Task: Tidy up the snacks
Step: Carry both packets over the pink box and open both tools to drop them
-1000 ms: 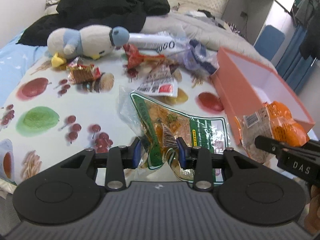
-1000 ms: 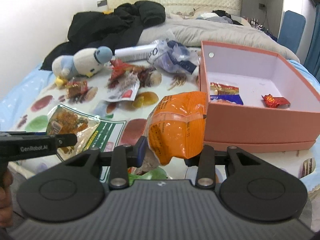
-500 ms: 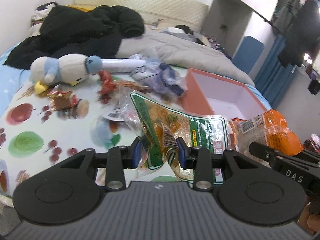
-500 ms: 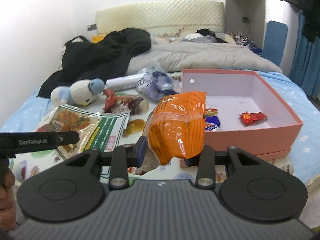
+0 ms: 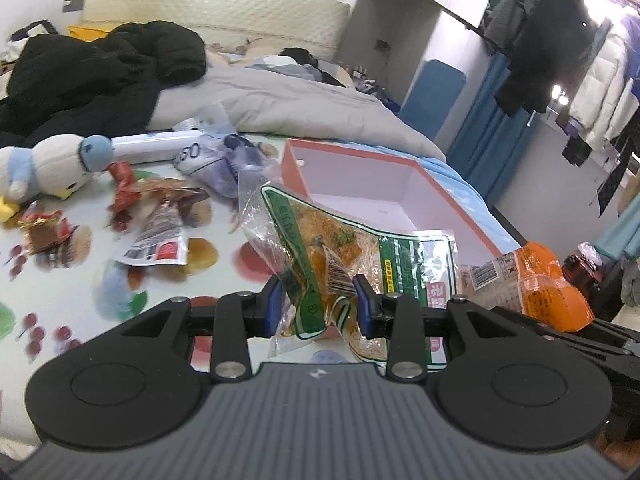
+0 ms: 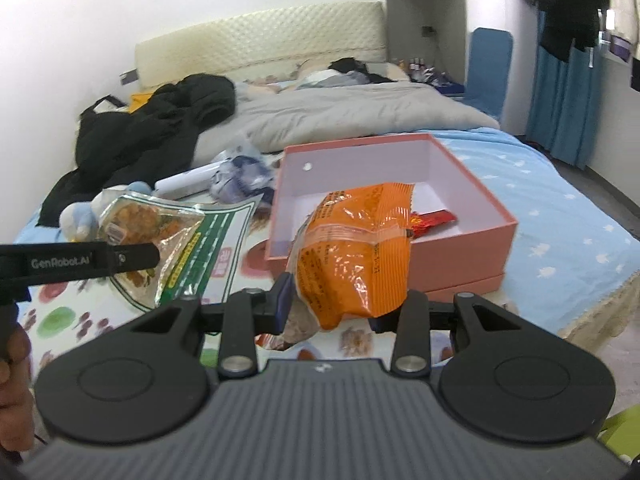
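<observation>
Left gripper (image 5: 318, 300) is clamped on a clear crinkly packet with green trim (image 5: 340, 252), pinched near its barcode; the packet's long axis runs from the jaws up and away toward the salmon-pink open cardboard box (image 5: 472, 224). Right gripper (image 6: 342, 304) grips a puffy orange foil snack bag (image 6: 356, 248), standing upright in front of the box, long axis tilted up and right. The risk, as I judge it: both packs are slippery film held by one edge, so either could slide out or snag the box wall when lowered.
</observation>
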A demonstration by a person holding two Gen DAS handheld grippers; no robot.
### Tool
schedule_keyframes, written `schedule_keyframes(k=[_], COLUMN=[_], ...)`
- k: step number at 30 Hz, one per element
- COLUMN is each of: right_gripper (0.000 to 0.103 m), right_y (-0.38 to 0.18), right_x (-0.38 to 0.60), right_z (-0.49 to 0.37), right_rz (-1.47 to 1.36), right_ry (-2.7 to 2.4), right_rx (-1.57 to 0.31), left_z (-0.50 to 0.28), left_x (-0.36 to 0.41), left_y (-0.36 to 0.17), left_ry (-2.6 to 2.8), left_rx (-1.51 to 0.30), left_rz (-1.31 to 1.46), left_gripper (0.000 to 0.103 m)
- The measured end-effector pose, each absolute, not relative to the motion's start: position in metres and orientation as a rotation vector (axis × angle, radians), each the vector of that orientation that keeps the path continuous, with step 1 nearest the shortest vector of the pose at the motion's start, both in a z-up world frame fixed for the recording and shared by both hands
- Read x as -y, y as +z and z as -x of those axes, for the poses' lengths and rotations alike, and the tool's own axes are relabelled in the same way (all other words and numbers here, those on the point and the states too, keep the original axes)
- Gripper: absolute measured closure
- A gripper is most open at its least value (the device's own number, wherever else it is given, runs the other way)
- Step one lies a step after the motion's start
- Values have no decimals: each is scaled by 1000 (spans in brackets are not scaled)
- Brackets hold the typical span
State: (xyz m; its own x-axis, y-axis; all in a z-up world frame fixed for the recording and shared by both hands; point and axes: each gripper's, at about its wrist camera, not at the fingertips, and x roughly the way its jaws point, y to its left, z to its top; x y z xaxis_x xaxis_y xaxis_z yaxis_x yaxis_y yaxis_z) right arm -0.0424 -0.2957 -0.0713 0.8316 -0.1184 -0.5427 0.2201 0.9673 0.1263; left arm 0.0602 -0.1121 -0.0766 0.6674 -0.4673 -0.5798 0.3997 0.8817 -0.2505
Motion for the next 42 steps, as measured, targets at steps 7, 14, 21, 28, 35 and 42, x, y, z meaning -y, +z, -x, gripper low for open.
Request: schedule_keyframes(k=[7, 14, 21, 28, 35, 42], right_gripper=[63, 63, 63, 63, 62, 60], right_y=[-83, -84, -97, -110, -126, -138], right_x=[325, 355, 390, 417, 438, 441], right_z=[23, -4, -27, -63, -101, -111], right_rz=[-234, -245, -294, -291, -299, -300], right_ry=[-201, -210, -223, -206, -202, -196], right_rx=[-547, -506, -501, -536, -642, -715], left_z=[-87, -125, -165, -212, -254, -247], left_x=[147, 188, 225, 252, 275, 270], left_y=[-80, -75, -82, -94, -112, -116], left_ry=[-548, -569, -560, -566, -562, -568], left_rx=[-695, -671, -676, -751, -905, -909], left_rz=[82, 47, 13, 7, -1, 0], left_gripper=[62, 62, 62, 62, 60, 41])
